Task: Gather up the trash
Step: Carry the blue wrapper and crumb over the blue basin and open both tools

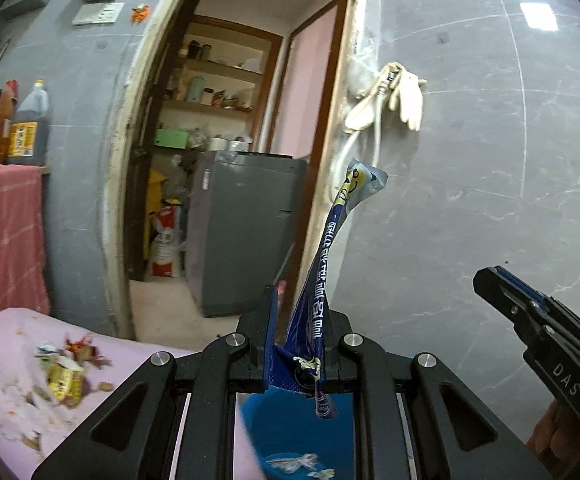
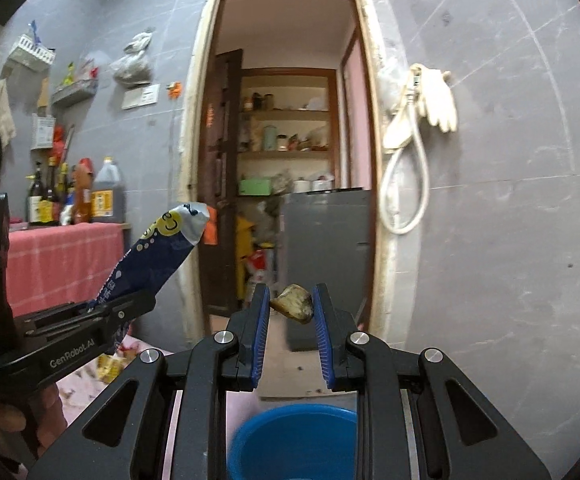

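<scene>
Trash sits in both of your tools right now. Your left tool (image 1: 295, 320) has its fingers pinched tight on a long blue snack wrapper (image 1: 321, 272), which stands up from the grip and leans slightly right, its silver-and-yellow end uppermost; a short tail of it hangs below the fingers. From the right wrist view the same wrapper (image 2: 158, 256) slants up and to the right out of that tool (image 2: 130, 304). Your right tool (image 2: 290, 312) has its blue-padded fingers partly apart, and between their tips sits a small brownish scrap (image 2: 293, 303); it touches the right pad, while contact on the left side is too blurred to confirm.

Below both tools you have a blue bucket (image 2: 290, 436), and the left wrist view shows pale scraps lying in its bottom (image 1: 297, 420). At lower left, a pink-covered bench (image 1: 10, 340) carries a heap of litter (image 1: 58, 380): white shreds, a yellow packet, reddish bits. Behind it a red checked cloth (image 1: 6, 240) hangs under a shelf with a dark jug (image 1: 30, 124) and bottles. Ahead, an open doorway (image 2: 286, 160) in the grey tiled wall shows a pantry with shelves and a grey cabinet (image 2: 325, 248). Right of the door frame, pale gloves (image 2: 437, 96) and a looped white hose (image 2: 409, 184) hang on the wall.
</scene>
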A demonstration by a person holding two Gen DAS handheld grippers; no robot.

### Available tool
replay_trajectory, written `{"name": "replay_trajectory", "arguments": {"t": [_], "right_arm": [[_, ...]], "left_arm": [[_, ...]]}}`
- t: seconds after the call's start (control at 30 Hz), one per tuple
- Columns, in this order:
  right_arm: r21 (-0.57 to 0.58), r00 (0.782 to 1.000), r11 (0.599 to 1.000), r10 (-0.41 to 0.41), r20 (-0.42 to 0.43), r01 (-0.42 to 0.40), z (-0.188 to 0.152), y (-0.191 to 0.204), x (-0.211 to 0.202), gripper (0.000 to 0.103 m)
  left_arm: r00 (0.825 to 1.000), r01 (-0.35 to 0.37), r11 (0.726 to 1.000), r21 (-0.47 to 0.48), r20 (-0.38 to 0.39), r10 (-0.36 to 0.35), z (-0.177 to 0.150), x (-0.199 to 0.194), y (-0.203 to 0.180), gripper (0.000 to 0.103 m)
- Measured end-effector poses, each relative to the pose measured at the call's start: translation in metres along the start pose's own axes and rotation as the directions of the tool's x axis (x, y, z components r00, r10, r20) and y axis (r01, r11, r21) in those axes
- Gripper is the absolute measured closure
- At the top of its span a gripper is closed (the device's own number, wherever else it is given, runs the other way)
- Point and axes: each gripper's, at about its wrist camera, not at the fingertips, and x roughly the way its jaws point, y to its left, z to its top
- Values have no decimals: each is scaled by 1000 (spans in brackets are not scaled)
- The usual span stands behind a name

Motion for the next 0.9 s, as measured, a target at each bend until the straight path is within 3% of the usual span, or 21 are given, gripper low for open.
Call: {"name": "replay_trajectory", "arguments": {"t": [0.23, 0.5, 0.63, 0.9], "right_arm": [[36, 998, 998, -46, -50, 48, -22, -31, 2, 83], [68, 987, 995, -56, -149, 67, -58, -48, 17, 83], [84, 980, 994, -56, -193, 74, -73, -54, 25, 83], [138, 958, 988, -26, -287, 68, -98, -62, 49, 82]], "left_arm": [[995, 40, 999, -1, -93, -40, -20, 34, -15, 90], [971, 41, 999, -22, -237, -45, -55, 69, -19, 90], [953, 34, 999, -29, -299, -41, -70, 85, -18, 90], [896, 2, 996, -91, -443, -42, -99, 112, -2, 85]]}}
